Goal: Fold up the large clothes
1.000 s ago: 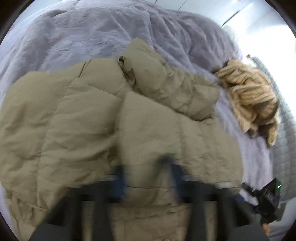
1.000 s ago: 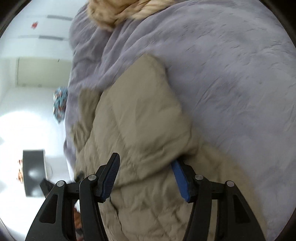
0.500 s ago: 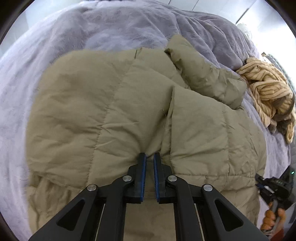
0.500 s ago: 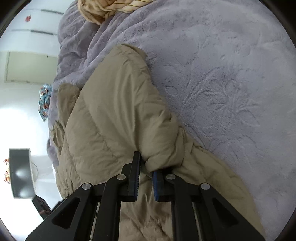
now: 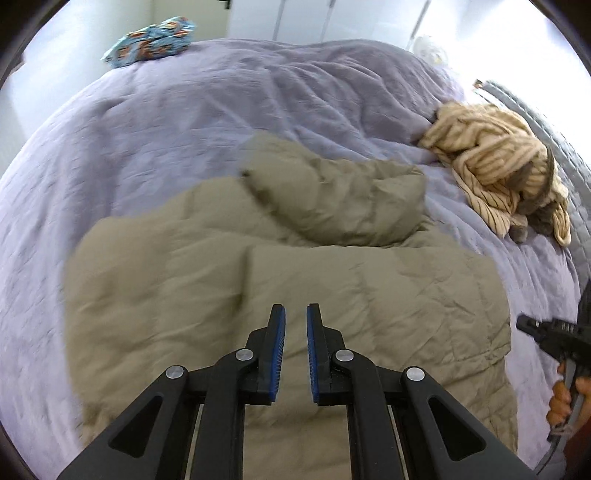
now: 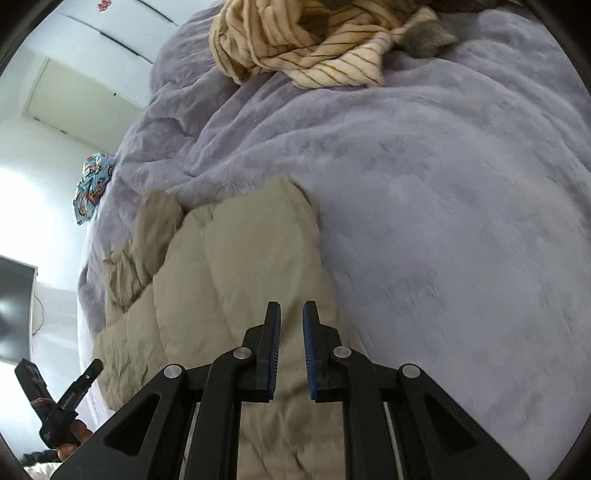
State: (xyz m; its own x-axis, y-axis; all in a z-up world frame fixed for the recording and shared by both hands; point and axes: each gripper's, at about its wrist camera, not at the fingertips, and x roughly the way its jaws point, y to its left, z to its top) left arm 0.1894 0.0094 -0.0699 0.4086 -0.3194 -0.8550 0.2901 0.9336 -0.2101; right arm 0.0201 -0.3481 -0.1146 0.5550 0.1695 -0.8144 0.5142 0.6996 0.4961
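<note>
Jacket (image 5: 288, 266) lies spread below both nearly shut, empty jaws.

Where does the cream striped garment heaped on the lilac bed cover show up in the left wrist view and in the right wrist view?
Left wrist view: the cream striped garment lies at the right edge, above and right of the khaki quilted jacket.
Right wrist view: the cream striped garment is at top centre, beyond the jacket.
Shared landmark: the blue patterned cloth bundle at the far edge of the lilac bed cover.
</note>
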